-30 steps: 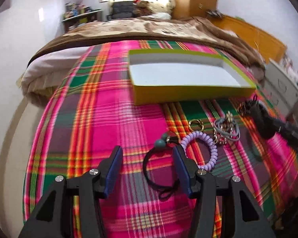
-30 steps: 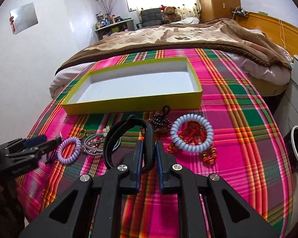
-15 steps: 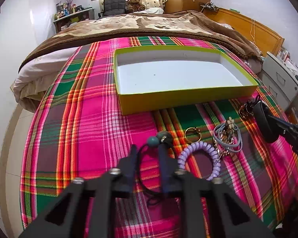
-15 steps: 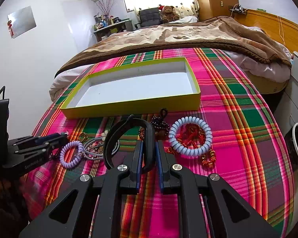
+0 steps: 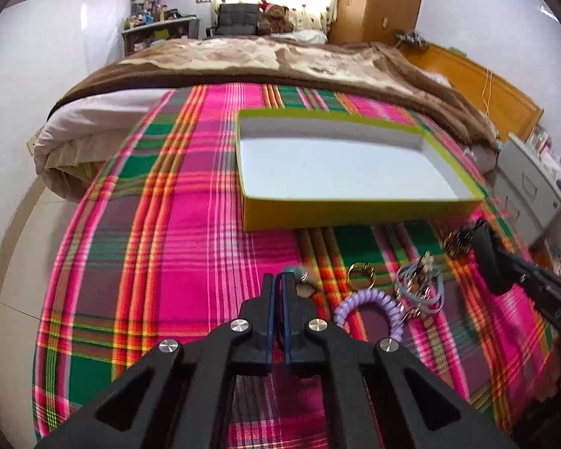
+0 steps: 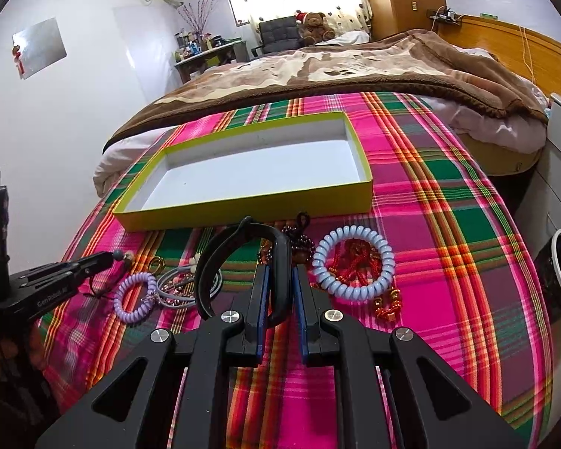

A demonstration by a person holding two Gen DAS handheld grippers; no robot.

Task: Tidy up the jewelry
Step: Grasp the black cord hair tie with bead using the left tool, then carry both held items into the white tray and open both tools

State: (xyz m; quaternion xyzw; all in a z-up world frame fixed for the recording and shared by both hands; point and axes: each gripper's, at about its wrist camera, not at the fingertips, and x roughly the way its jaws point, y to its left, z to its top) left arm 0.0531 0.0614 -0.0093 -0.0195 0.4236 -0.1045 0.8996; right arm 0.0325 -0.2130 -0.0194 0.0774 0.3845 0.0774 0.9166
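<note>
An empty yellow-green box (image 5: 359,207) (image 6: 243,211) lies on the plaid cloth. My left gripper (image 5: 279,280) is shut on a black hair tie with teal beads (image 5: 293,271), held just above the cloth; it also shows in the right wrist view (image 6: 119,255). My right gripper (image 6: 280,273) is shut on a black headband (image 6: 239,239), seen at the right in the left wrist view (image 5: 488,258). On the cloth lie a purple coil tie (image 5: 370,301), a gold ring (image 5: 361,273), grey-blue ties (image 5: 420,288), a blue coil bracelet (image 6: 353,262), red beads (image 6: 355,262) and dark beads (image 6: 303,241).
The plaid cloth (image 5: 190,262) covers the near end of a bed with a brown blanket (image 5: 265,60) behind. A white drawer unit (image 5: 531,187) stands at the right. The bed edge drops to the floor (image 5: 15,232) at the left.
My left gripper has closed around the black hair tie and lifted it off the cloth. My right gripper still holds the headband and has barely moved.
</note>
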